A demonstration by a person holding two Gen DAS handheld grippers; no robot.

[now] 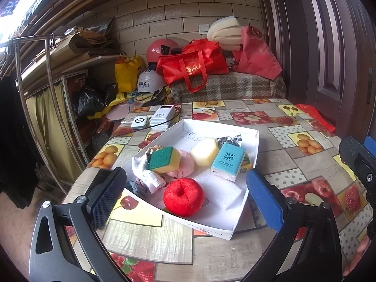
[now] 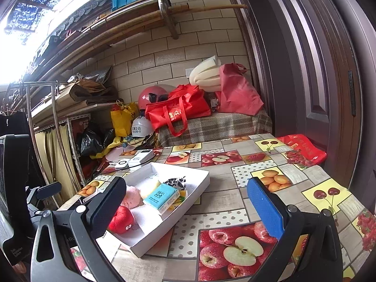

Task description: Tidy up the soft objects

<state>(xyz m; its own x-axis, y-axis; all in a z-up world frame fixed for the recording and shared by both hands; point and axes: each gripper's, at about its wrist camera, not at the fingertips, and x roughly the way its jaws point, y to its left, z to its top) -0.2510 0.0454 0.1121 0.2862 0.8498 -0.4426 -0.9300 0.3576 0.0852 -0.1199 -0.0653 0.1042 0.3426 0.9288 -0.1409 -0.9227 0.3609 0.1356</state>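
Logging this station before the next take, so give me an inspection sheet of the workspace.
Surface: table, fruit-print cover.
Job's things: white tray holding red plush apple, green-yellow sponge, pink puff, foam block, tissue pack.
Clutter: power bank, small white device.
Grippers: left gripper and right gripper open, empty.
Cables: one by the power bank.
Surroundings: red bags, helmets, shelves, brick wall.

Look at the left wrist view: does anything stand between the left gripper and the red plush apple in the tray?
Nothing visible does. The left gripper is open, and the red plush apple sits at the near edge of the white tray.
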